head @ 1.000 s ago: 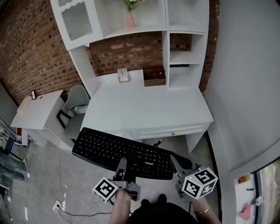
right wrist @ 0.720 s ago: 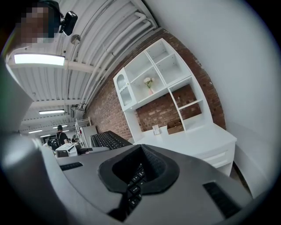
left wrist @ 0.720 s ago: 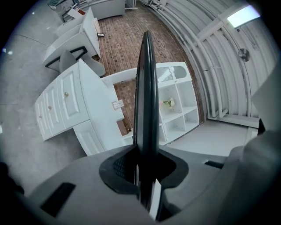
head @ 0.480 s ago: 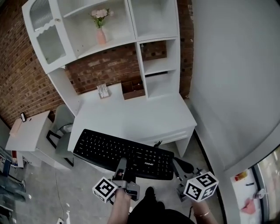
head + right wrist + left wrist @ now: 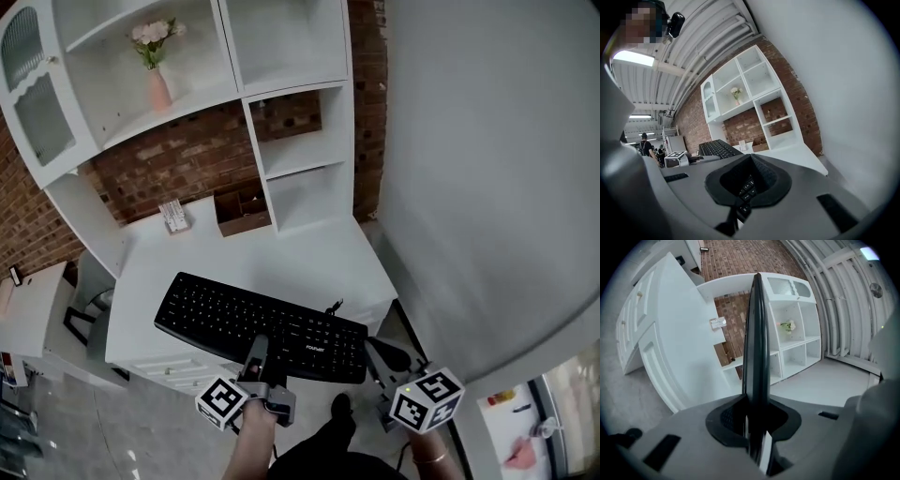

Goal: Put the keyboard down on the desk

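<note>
A black keyboard (image 5: 262, 326) hangs level in the air over the front part of the white desk (image 5: 309, 267). My left gripper (image 5: 259, 352) is shut on the keyboard's near long edge, left of its middle. In the left gripper view the keyboard (image 5: 756, 343) shows edge-on, clamped between the jaws. My right gripper (image 5: 378, 352) is shut on the keyboard's right near corner; in the right gripper view its keys (image 5: 746, 187) sit between the jaws, and its far end (image 5: 717, 149) sticks out to the left.
A white hutch with open shelves (image 5: 281, 141) stands on the back of the desk, with a pink vase of flowers (image 5: 157, 84) on a shelf. A wooden box (image 5: 244, 214) and a small holder (image 5: 174, 217) stand at the desk's back. A grey-white wall (image 5: 487, 187) is at the right, a side table (image 5: 33, 309) at the left.
The desk and hutch have slid left and nearer in the head view; the keyboard now lies over the desk's front part instead of before its edge. Both grips are unchanged.
</note>
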A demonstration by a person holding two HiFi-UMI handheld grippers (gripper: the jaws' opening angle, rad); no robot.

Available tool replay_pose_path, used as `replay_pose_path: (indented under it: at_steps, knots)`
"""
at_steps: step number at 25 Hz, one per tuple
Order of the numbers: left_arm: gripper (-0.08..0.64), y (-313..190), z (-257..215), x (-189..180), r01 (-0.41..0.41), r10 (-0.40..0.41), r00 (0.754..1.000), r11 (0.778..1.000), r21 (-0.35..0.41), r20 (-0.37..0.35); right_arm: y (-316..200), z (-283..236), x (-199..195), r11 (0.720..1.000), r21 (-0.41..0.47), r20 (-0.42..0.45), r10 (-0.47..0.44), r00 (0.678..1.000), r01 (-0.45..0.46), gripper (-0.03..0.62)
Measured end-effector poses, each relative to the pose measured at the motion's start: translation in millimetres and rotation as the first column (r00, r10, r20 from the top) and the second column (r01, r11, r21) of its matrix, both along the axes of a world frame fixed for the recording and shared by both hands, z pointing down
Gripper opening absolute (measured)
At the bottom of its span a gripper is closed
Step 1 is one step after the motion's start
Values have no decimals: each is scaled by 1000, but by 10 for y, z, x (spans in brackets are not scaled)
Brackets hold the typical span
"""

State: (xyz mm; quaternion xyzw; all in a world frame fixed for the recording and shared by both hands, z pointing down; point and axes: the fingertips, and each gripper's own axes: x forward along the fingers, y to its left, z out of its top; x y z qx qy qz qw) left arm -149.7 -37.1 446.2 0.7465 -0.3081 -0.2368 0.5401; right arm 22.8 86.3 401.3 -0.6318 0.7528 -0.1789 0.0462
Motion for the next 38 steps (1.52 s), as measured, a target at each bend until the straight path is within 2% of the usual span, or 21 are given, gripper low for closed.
replay_pose_path:
  at_steps: [7,12,16,20,28,38]
  knots:
    - [67,-837,77,773,-14,11,998,999,-43,-55,-804,20,731,999,-38,9,27,1000,-27,5]
    - [67,-1272,213,1165,-18,17,1000,997,-73,-19,-1200,74,1165,997,-55,28,57,998,-56,5]
    - [67,-1503,232,1436,-28,24,999,996,-91,-44,-1441,86,1412,995,-70,37,69,997,-66,5]
    - [67,-1683,342,1567,-12,9,1000,993,-115,-29,-1644,132,1495,995,-89,45,48,998,-43,5]
    - [67,-1988,585,1765,67,-72,997,984,-162,-27,-2027,243,1631,991,-119,52,-48,998,54,5]
    - [67,-2345,964,1950,224,-235,972,940,-257,-10,-2527,342,2010,970,-156,68,-179,982,187,5]
